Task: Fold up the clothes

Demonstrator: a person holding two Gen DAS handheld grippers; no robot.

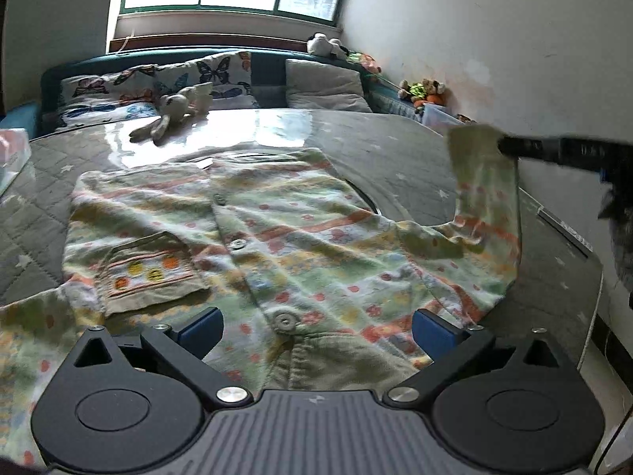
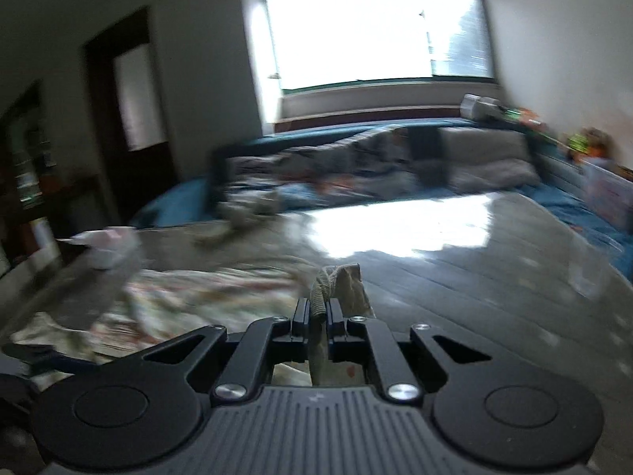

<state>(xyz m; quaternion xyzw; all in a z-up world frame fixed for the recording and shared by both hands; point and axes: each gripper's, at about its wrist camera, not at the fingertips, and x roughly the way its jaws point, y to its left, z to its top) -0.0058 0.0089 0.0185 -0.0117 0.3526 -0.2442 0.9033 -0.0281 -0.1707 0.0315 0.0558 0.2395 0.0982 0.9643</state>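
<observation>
Pale green flannel shirt w/ orange-pink floral bands, buttons and 1 chest pocket (image 1: 253, 245) lies spread, front up, on grey quilted bed cover (image 1: 31, 206), collar end near, hem far. Left gripper (image 1: 316, 330) hovers low over collar area, blue-padded fingers (image 1: 201, 330) spread wide, nothing between them. Right gripper (image 2: 316, 312) clamped narrow on sleeve cuff (image 2: 348, 281); in left view, seen as black bar (image 1: 554, 150) coming in from right, w/ sleeve (image 1: 486, 198) lifted off bed and hanging from it.

Risks, as judgement:
- Thin pinch at cuff edge: could slip out on a fast swing, so sleeve drops short of shirt body.
- Body not pinned: pull on sleeve may drag whole shirt right and skew it, since left fingers hold nothing.
- Wrinkles across front may get trapped under fold.
- Sleeve may twist mid-air and land rolled.

Views compared:
- Left wrist: sharp; shows full shirt layout, pocket, button line, raised sleeve, beige plush rabbit (image 1: 170, 118) and butterfly-print pillows (image 1: 213, 75) at far end.
- Right wrist: heavy blur; shows only the grip on cuff close up, plus dark doorway (image 2: 126, 118) at left, absent from other view. Shirt there only a smeared patch at near left.
</observation>
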